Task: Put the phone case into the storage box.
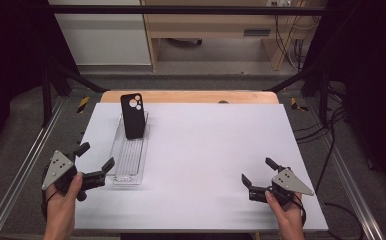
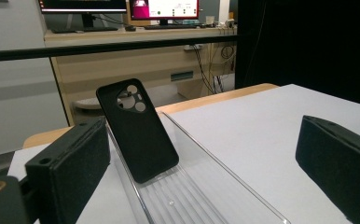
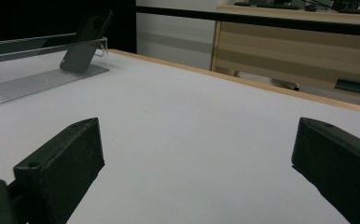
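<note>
Leaning phone case [image 1: 133, 116] in clear tray [image 1: 122, 165]; left gripper [image 1: 95, 157] gaping beside.

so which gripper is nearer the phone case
Left. The left gripper sits open at the near end of the clear tray that holds the phone case; the right gripper is far across the table.

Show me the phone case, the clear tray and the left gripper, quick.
phone case [image 2: 138, 133]: left gripper view, middle of its black back.
clear tray [image 1: 142, 150]: high view, right side wall.
left gripper [image 1: 95, 157]: high view, midway between its open fingertips.
</note>
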